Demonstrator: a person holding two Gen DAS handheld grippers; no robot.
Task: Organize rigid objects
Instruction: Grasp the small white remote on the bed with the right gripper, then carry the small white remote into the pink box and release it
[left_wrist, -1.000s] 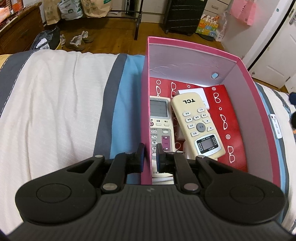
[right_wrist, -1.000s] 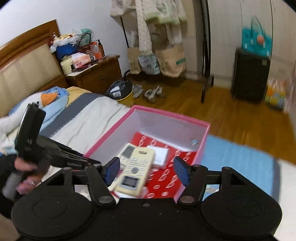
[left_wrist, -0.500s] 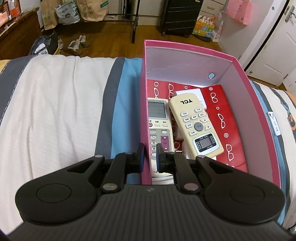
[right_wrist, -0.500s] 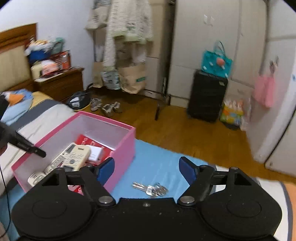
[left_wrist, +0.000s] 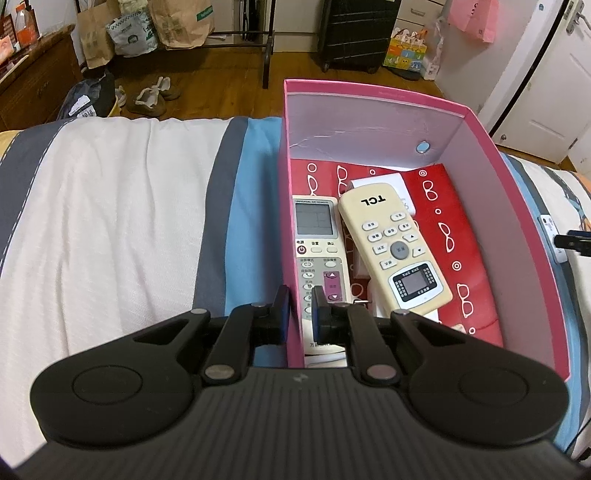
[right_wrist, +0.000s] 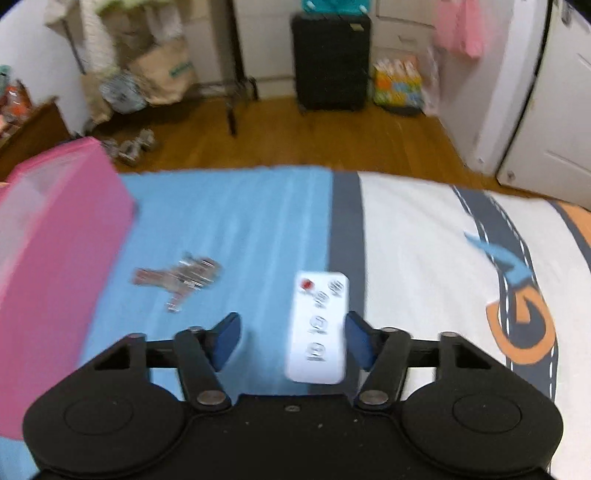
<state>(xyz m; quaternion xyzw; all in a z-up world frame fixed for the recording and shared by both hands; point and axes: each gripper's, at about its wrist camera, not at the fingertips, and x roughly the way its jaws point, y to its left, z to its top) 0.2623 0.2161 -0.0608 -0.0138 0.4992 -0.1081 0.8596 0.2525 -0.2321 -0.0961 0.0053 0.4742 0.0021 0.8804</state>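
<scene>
A pink box (left_wrist: 476, 122) stands on the striped bed cover. In it lie a cream TCL remote (left_wrist: 395, 251), a white and grey remote (left_wrist: 317, 251) and a white card (left_wrist: 391, 184). My left gripper (left_wrist: 300, 314) is shut on the box's left wall near its front corner. In the blurred right wrist view a small white remote (right_wrist: 319, 328) lies on the blue stripe. It sits between the closing jaws of my right gripper (right_wrist: 291, 339), close to the right pad, and the pads do not press it. A bunch of keys (right_wrist: 181, 277) lies to its left, beside the pink box (right_wrist: 55, 240).
The bed's far edge (right_wrist: 258, 170) drops to a wooden floor. Beyond it stand a black suitcase (right_wrist: 332, 59), a clothes rack (left_wrist: 266, 55) with paper bags (left_wrist: 181, 22), shoes (left_wrist: 151, 96) and a white door (right_wrist: 554, 110). A wooden cabinet (left_wrist: 33, 81) is at far left.
My right gripper swung from over the box to the right and down, past the keys, to the small white remote; its jaws stand narrower. The left gripper kept its hold on the box wall.
</scene>
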